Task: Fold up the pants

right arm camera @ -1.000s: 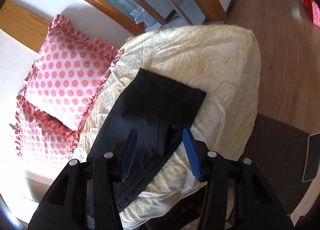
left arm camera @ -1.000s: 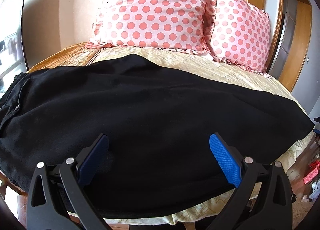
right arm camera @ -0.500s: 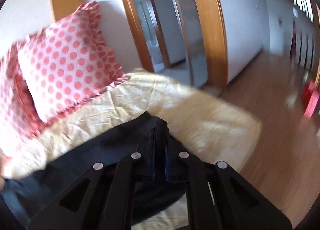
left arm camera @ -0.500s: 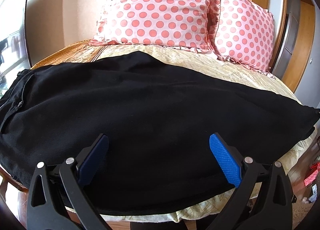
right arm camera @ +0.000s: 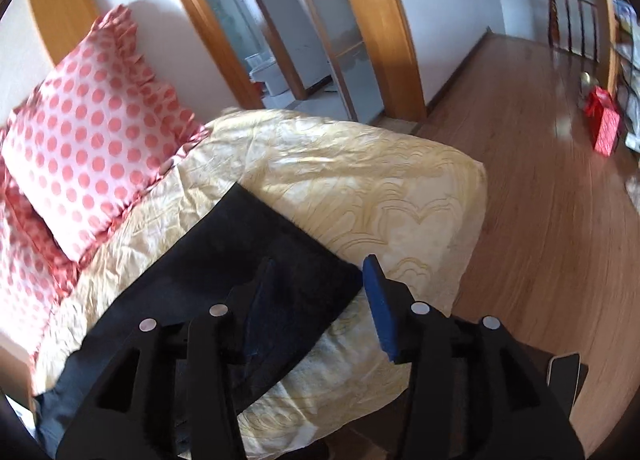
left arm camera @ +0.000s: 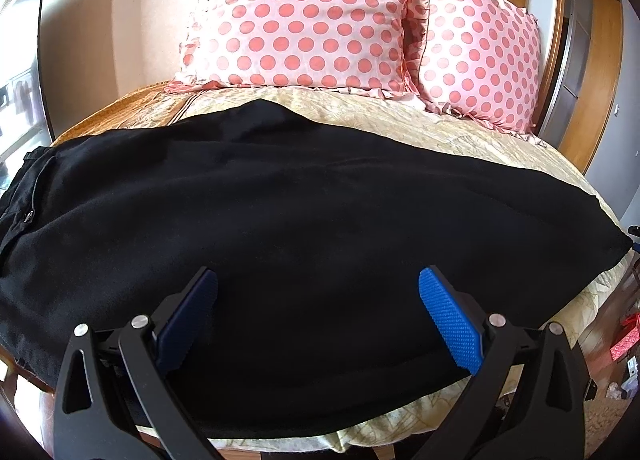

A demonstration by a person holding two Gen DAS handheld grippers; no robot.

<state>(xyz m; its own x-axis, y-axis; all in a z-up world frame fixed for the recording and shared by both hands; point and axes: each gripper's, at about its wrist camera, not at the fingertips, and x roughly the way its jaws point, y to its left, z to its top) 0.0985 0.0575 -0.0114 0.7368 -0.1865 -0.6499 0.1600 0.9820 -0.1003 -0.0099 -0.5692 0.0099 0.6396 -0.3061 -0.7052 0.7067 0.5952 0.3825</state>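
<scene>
Black pants (left arm camera: 304, 219) are lying flat and lengthwise across the yellow bedspread (left arm camera: 460, 131), the waistband and zipper end toward the left side of the bed and the leg hems (right arm camera: 288, 236) ending near its right corner. The two legs appear to be already stacked one on the other, so the lengthwise fold is judged done; the crosswise folds, hem toward waist, are judged not yet begun.

The left gripper (left arm camera: 318, 312) is hovering over the near edge of the pants at mid-length with its blue pads spread wide and nothing between them. The right gripper (right arm camera: 316, 296) is hanging above the hem end, its jaws likewise apart: one pad is over the black cloth, the other just past the hem corner over the bedspread. Neither pad is seen clamping fabric, though whether the pad over the cloth is touching it cannot be told.

Behind the pants, two pink polka-dot pillows (left arm camera: 304, 15) are leaning against the pale headboard wall. The bedspread is showing creases and an embossed pattern. Beyond the right corner of the bed, a wooden floor (right arm camera: 552, 179) is stretching toward wood-framed doorways (right arm camera: 392, 31), and a red box (right arm camera: 606, 127) is standing well apart from the bed.
</scene>
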